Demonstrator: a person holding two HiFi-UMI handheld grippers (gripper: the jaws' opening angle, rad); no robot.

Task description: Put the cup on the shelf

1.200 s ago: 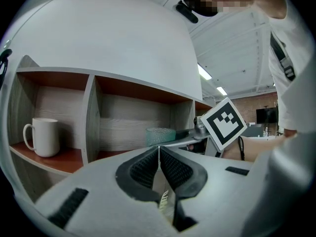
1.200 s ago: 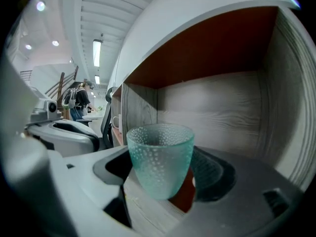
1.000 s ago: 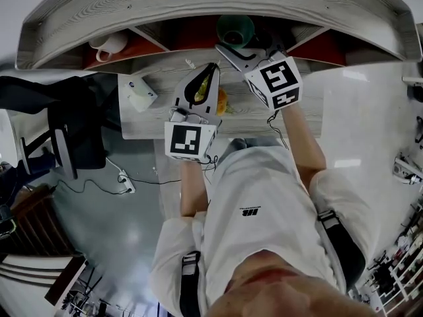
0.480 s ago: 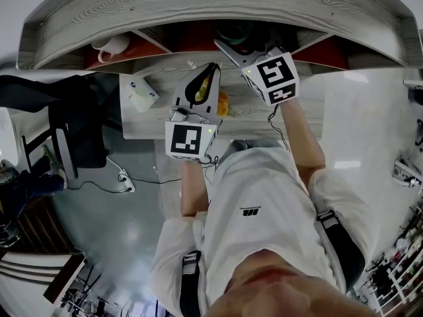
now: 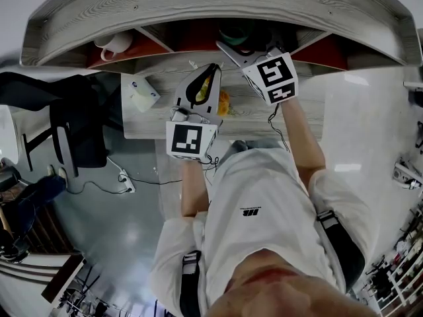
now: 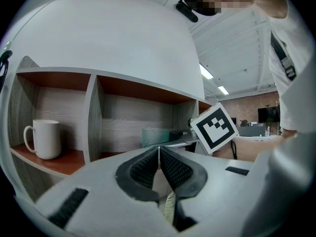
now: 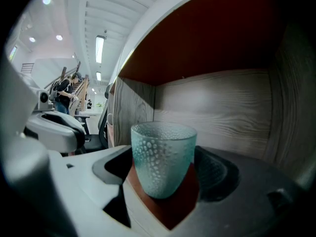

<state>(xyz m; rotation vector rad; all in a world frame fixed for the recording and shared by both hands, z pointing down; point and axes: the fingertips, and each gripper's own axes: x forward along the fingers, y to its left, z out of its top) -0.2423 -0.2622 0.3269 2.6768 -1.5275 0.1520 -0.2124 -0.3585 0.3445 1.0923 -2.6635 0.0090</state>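
A teal, dimpled glass cup (image 7: 163, 157) stands upright between the pads of my right gripper (image 7: 164, 174), its base on the red-brown floor of the shelf's middle compartment. Both pads touch its sides. In the head view the cup (image 5: 232, 37) is mostly hidden in shadow under the shelf top (image 5: 198, 5), with the right gripper (image 5: 234, 46) reaching in. My left gripper (image 5: 213, 68) hovers over the table, left of the right one; its jaws are shut with nothing held (image 6: 159, 154). From there the cup (image 6: 155, 136) shows in the middle compartment.
A white mug (image 6: 47, 138) stands in the left compartment, also in the head view (image 5: 114, 43). A white box (image 5: 140, 92) lies on the wooden table (image 5: 304, 104). Yellow and orange items (image 5: 223, 102) lie beside the left gripper. A black chair (image 5: 73, 131) stands at the left.
My right gripper has carried the cup further into the middle compartment, so the cup is now darker under the shelf top. The left gripper has stayed in place.
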